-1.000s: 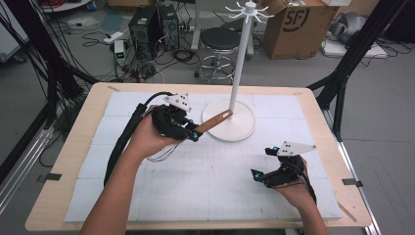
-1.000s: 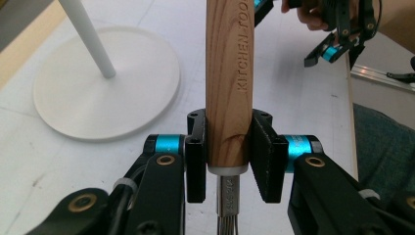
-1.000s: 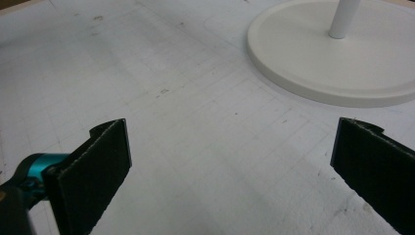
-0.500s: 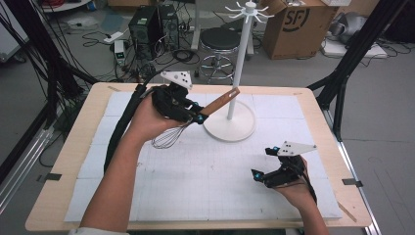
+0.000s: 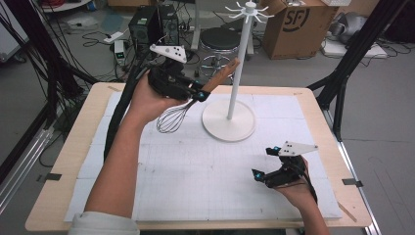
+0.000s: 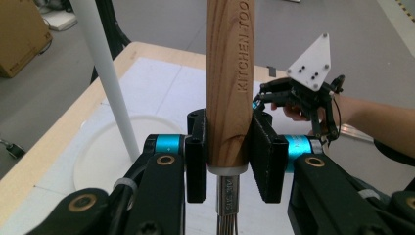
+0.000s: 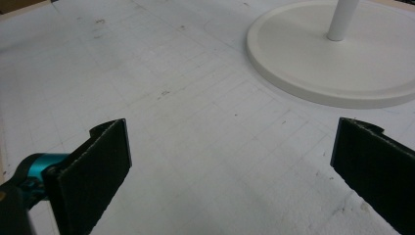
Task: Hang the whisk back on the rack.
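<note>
From the high view I see my left gripper (image 5: 195, 93) raised above the far left part of the table (image 5: 63, 161), clenched on a whisk (image 5: 193, 105). The whisk hangs tilted in the air: its wooden handle (image 5: 221, 74) slants up and to the right toward the pole of the white stand (image 5: 229, 120), while the wire head droops down and to the left over the white mat (image 5: 195, 171). The handle tip lies just beside the pole in this view; I cannot tell whether they touch. The stand's round base sits on the mat at the far middle, and its hooks spread out at the top of the pole. My right gripper (image 5: 262, 164) rests low over the near right part of the mat, well apart from the whisk, with its jaws spread and nothing between them.

In the left gripper view, both black pads (image 6: 266, 152) press on the lower end of the wooden handle (image 6: 230, 73), which rises straight up the middle and bears printed lettering. Just below the pads the metal collar and the start of the wires show. The stand's pole (image 6: 105, 73) runs up on the left, its base beneath it on the mat. Farther off on the right I see the other hand with its gripper (image 6: 298, 98).

In the right gripper view, the right gripper (image 7: 230, 161) has its two pads standing wide apart, released, with bare mat (image 7: 195, 98) between them. The stand's base (image 7: 333, 63) lies ahead at upper right.
</note>
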### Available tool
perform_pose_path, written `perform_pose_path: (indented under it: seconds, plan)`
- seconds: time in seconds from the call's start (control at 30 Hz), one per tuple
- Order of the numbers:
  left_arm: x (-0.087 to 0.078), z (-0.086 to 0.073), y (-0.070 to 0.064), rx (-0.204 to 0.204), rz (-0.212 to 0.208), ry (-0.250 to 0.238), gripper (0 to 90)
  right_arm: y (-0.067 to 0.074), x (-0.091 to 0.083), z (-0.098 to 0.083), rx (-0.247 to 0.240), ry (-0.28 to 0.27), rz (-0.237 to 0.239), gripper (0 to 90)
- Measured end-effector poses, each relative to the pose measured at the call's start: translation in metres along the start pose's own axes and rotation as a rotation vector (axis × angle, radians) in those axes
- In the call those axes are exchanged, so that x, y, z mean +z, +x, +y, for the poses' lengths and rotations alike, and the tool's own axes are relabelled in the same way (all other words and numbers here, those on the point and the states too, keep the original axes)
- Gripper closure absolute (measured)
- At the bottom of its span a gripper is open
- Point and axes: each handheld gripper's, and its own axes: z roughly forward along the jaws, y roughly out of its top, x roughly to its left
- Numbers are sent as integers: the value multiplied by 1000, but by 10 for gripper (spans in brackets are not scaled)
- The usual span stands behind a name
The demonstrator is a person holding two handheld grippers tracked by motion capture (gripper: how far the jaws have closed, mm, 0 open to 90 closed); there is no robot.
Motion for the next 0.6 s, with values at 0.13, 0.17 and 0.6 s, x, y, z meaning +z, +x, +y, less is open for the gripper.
perform_pose_path:
  seconds: [0.13,0.17,0.6]
  plan:
    - [-2,6,6,-2,-3,-20,706,0,-1,0,3,-3,1,4]
    - [-2,7,8,-1,3,-21,706,-1,-1,0,3,-3,1,4]
    - [-3,23,34,-21,29,-46,706,2,1,0,-14,5,5,4]
